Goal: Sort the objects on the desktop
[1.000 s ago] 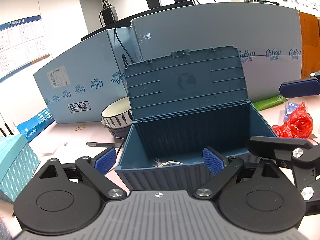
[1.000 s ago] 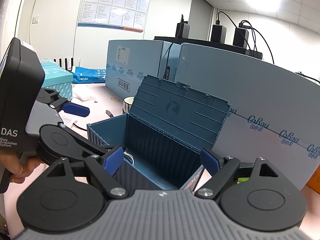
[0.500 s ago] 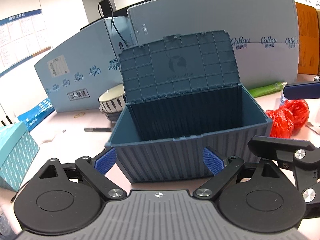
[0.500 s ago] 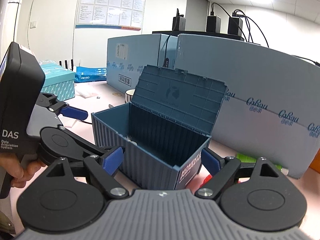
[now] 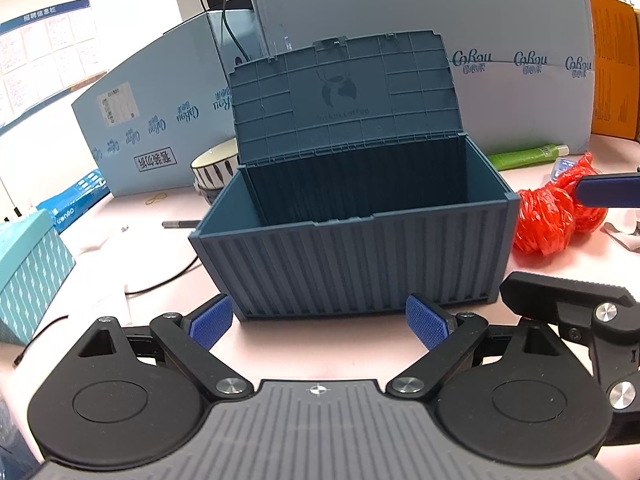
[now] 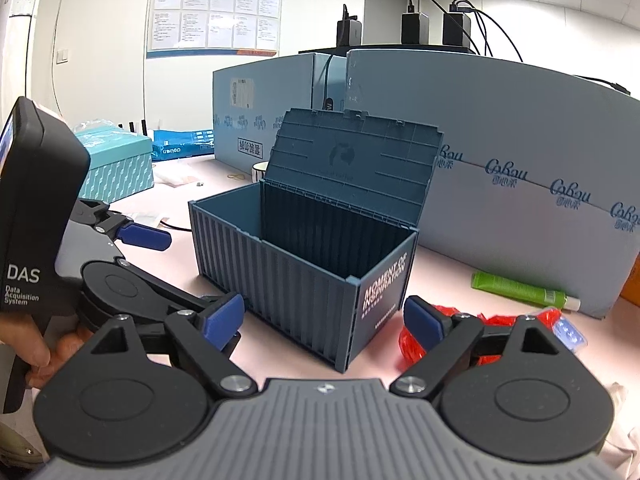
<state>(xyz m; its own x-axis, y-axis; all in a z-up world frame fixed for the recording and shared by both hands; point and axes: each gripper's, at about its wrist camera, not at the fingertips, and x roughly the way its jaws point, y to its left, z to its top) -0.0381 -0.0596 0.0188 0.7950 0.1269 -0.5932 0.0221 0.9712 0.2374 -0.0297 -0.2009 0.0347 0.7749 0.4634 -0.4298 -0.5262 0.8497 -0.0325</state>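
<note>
Both views now look at the container box (image 5: 360,256) from lower down and farther back than a second ago. In the left wrist view its ribbed front wall fills the middle; the pale cord seen on the box floor earlier is hidden behind that wall. Bare pink desk (image 5: 320,344) shows between the left gripper (image 5: 318,322) and the box. The red plastic bag (image 6: 412,344) comes into the right wrist view, just behind the right gripper (image 6: 334,318).

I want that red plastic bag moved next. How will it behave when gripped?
The red plastic bag looks crumpled and thin, so probably floppy and light. Its glossy film may slip or squash flat between tongs. Unlikely to roll; it lies slumped.
</note>
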